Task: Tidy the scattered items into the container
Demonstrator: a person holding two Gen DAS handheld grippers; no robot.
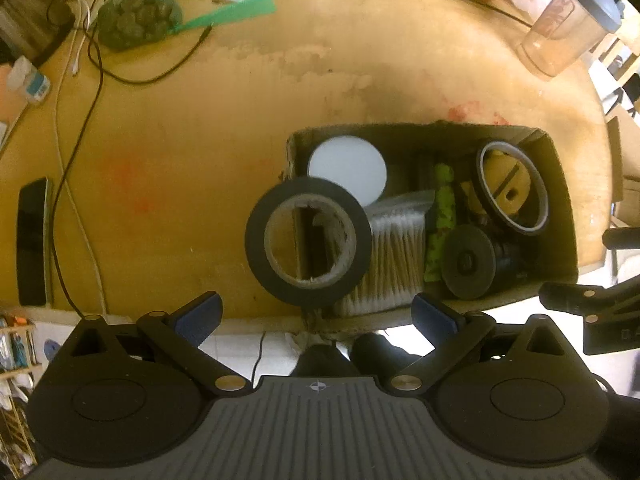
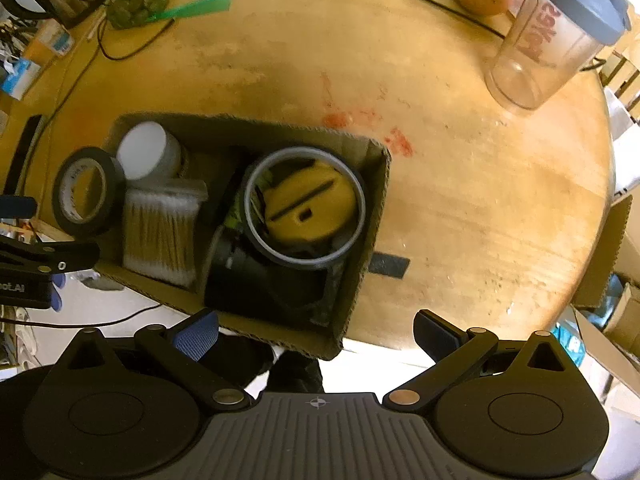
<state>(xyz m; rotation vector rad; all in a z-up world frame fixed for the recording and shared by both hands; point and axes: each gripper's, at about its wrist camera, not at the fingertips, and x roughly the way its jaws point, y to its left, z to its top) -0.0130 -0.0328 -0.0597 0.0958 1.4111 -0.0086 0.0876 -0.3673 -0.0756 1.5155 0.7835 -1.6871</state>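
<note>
An open cardboard box [image 1: 562, 200] [image 2: 374, 216] stands at the table's near edge. It holds a white-lidded jar [image 1: 347, 168] [image 2: 146, 156], a pack of cotton swabs [image 1: 394, 248] [image 2: 160, 232], a green item [image 1: 440, 220], a black spool [image 1: 466, 260] and a tape ring [image 1: 512, 188] [image 2: 304, 208] around a yellow disc [image 2: 310, 200]. A black tape roll [image 1: 308, 240] [image 2: 86, 192] sits tilted over the box's left end wall, and no finger touches it. My left gripper [image 1: 316, 316] is open just short of that roll. My right gripper [image 2: 316, 334] is open above the box's near right corner, holding nothing.
On the far right stands a clear shaker cup [image 1: 572, 28] [image 2: 556, 36]. Cables [image 1: 96, 92], a green comb [image 1: 228, 14], a net bag [image 1: 136, 20] and a black phone [image 1: 34, 240] lie at the left. A black strip [image 2: 388, 265] lies right of the box. Bare wood spreads beyond the box.
</note>
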